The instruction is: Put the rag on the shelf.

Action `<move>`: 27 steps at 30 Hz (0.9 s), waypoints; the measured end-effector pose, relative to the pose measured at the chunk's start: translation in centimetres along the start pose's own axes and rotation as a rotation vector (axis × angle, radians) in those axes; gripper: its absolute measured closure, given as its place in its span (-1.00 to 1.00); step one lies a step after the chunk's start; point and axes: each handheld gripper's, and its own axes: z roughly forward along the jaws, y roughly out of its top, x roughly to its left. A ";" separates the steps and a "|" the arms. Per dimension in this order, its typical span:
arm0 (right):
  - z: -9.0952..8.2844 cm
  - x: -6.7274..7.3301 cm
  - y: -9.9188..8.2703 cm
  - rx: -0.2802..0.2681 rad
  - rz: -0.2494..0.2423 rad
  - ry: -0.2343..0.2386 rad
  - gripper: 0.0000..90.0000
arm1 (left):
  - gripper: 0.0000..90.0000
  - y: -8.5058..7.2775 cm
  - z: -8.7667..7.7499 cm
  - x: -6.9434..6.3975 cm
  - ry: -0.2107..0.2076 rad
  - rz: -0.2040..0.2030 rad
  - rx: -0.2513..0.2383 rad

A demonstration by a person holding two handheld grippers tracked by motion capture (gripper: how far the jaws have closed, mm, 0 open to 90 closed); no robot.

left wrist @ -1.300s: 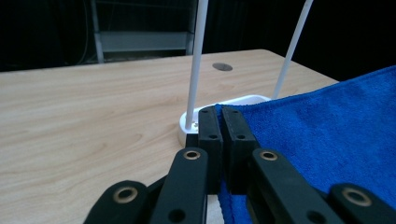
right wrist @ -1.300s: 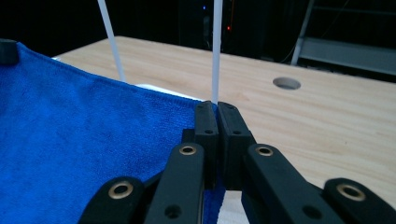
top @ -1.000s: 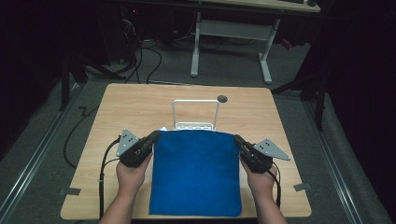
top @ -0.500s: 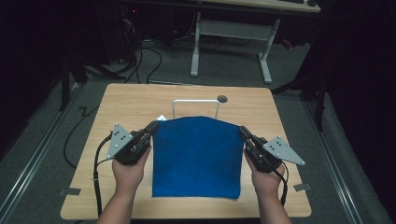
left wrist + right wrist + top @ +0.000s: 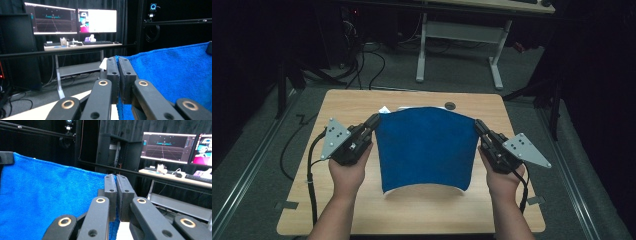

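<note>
A blue towel [image 5: 426, 147] hangs stretched between both grippers above the wooden table [image 5: 362, 102]. My left gripper [image 5: 373, 121] is shut on the towel's upper left corner, and my right gripper [image 5: 479, 126] is shut on its upper right corner. The towel's lower edge curls just above the tabletop near the person's hands. In the left gripper view the jaws are pressed together on the towel's [image 5: 172, 82] edge at my left gripper [image 5: 118, 60]. The right gripper view has the towel [image 5: 47, 200] spreading left from my right gripper [image 5: 115, 177].
A small white object [image 5: 384, 109] and part of a white rack peek out behind the towel's top edge. A dark round grommet [image 5: 450, 105] sits near the table's far edge. Beyond the table stand a desk frame [image 5: 459, 37], monitors [image 5: 75, 21] and cables on the floor.
Both grippers have risen with the towel's far corners. The towel, which lay flat on the table, now hangs upright and hides the white rack behind it.
</note>
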 end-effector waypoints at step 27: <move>4.1 -2.8 1.9 0.004 0.023 -0.051 0.96 | 0.96 2.6 4.4 3.3 0.063 0.065 0.037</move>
